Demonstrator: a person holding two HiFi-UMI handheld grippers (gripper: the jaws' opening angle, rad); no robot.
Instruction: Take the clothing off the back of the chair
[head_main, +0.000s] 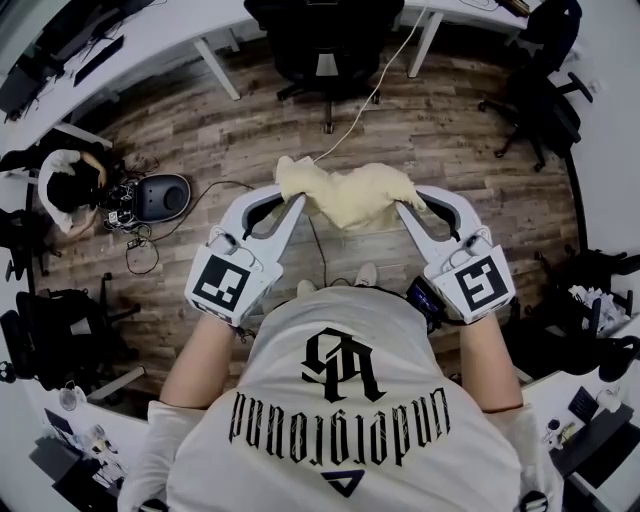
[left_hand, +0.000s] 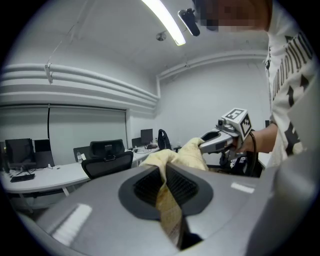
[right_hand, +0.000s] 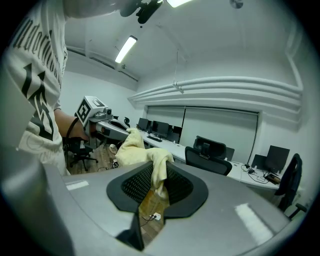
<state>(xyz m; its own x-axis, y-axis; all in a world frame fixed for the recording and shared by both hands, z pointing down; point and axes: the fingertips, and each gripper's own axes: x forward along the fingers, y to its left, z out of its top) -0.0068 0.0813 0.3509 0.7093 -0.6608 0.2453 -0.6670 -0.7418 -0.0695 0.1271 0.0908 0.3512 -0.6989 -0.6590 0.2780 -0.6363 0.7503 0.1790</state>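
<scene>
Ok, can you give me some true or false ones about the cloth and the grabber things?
1. The left gripper and the right gripper both pinch the cloth. True.
2. The cloth is blue. False: it is pale yellow.
3. The cloth is draped over the chair. False: it hangs in the air between the two grippers, apart from the chair.
4. The floor is wooden planks. True.

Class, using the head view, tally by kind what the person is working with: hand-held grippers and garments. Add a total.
Hand-held grippers: 2 (left hand-held gripper, right hand-held gripper)
Yellow garment: 1
Total: 3
</scene>
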